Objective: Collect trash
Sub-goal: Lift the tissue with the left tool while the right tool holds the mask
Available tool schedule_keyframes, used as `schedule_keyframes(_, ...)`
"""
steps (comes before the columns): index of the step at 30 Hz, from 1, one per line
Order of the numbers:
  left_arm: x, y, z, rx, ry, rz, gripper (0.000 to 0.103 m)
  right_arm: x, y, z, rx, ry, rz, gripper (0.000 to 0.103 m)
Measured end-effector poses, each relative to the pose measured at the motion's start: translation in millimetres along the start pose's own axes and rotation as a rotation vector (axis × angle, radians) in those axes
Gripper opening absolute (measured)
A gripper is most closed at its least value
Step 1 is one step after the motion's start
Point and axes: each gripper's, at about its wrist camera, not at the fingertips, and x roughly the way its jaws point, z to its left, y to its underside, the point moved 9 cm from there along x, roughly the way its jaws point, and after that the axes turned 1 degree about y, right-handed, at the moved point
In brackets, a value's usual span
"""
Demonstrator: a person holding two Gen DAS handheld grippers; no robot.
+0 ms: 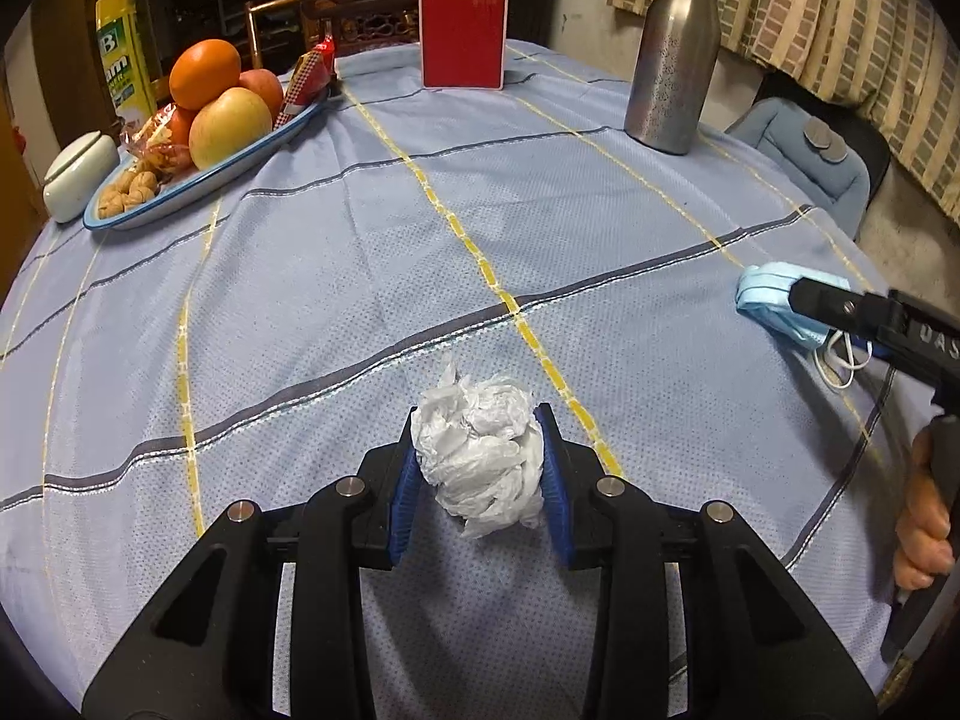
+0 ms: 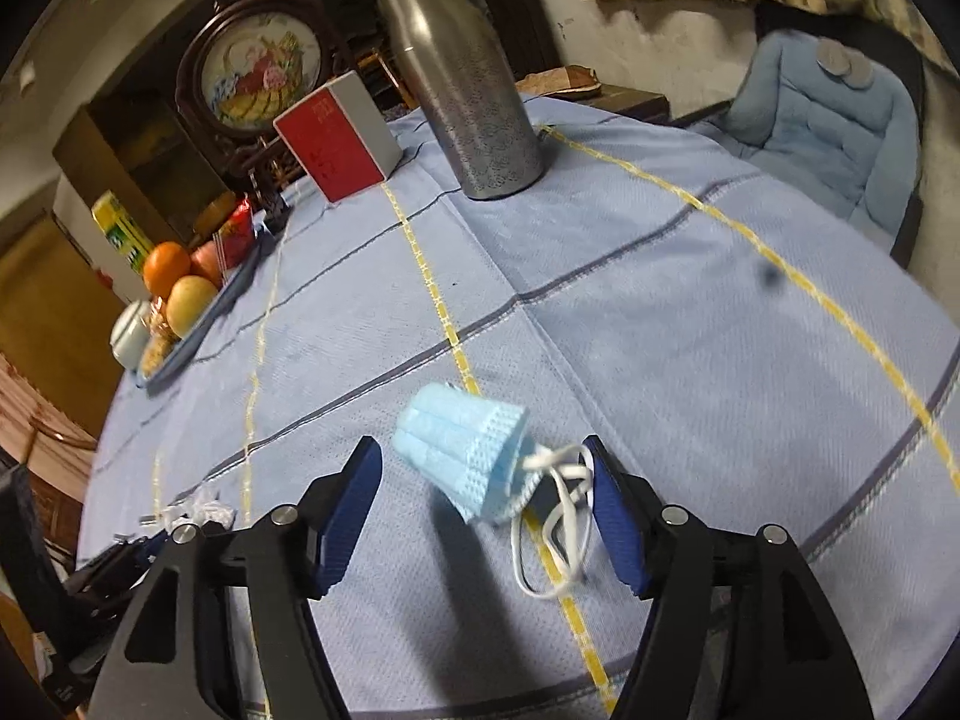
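While no bin or bag for the rubbish shows in either view, both pieces of trash on the counter are already being dealt with, so I judge the collecting to be at its pick-up stage, nothing yet dropped off. Taking the steel flask as the landmark: the crumpled white tissue lies well on the near side of it and somewhat to its left, and the left hand-held gripper has its blue pads pressed against both sides of the wad, jaws drawn in tight on it. Whether the wad is lifted or resting on the cloth I cannot tell. The blue face mask, folded, with its white ear loops trailing, also lies on the near side of the flask, slightly to its right in the left wrist view. The right hand-held gripper stands wide around it; neither pad presses on it, so it has hold of nothing. What is left, as I judge it: close on the mask, then carry both pieces to wherever the trash goes. The fruit tray and red box look like no rubbish.
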Motion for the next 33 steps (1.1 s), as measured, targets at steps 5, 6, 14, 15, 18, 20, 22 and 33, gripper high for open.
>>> schedule_keyframes(5, 0.7, -0.2, -1.4, 0.012, -0.012, -0.001, 0.039, 9.2, -1.3, 6.8, -0.084, 0.073, 0.020, 0.067)
schedule_keyframes(6, 0.8, -0.4, -1.6, 0.014, -0.014, -0.001, 0.039, 10.9, -0.7, 8.0, -0.098, 0.083, 0.026, 0.067)
schedule_keyframes(14, 0.5, -1.1, -3.0, 0.021, -0.016, -0.002, 0.039, 4.4, 0.4, 17.7, -0.141, 0.068, 0.000, 0.021)
schedule_keyframes(15, 0.2, -1.3, -2.7, 0.021, -0.015, -0.004, 0.039, 1.6, -0.1, 19.8, -0.156, 0.074, -0.013, 0.016)
schedule_keyframes(18, -2.2, -2.4, -2.7, 0.020, -0.009, -0.013, 0.037, -13.3, -1.0, 28.1, -0.209, 0.092, -0.066, 0.015)
schedule_keyframes(20, -3.7, -2.8, -3.5, 0.021, -0.006, -0.018, 0.037, -26.8, -0.9, 33.4, -0.216, 0.073, -0.094, 0.015)
schedule_keyframes(22, -5.8, -2.6, -4.2, 0.019, -0.001, -0.022, 0.037, -39.8, -1.0, 37.7, -0.218, 0.054, -0.117, 0.015)
schedule_keyframes(33, -20.1, -6.7, -0.9, -0.012, 0.018, -0.062, 0.037, -95.8, 22.6, 44.0, -0.235, 0.004, -0.201, 0.015)
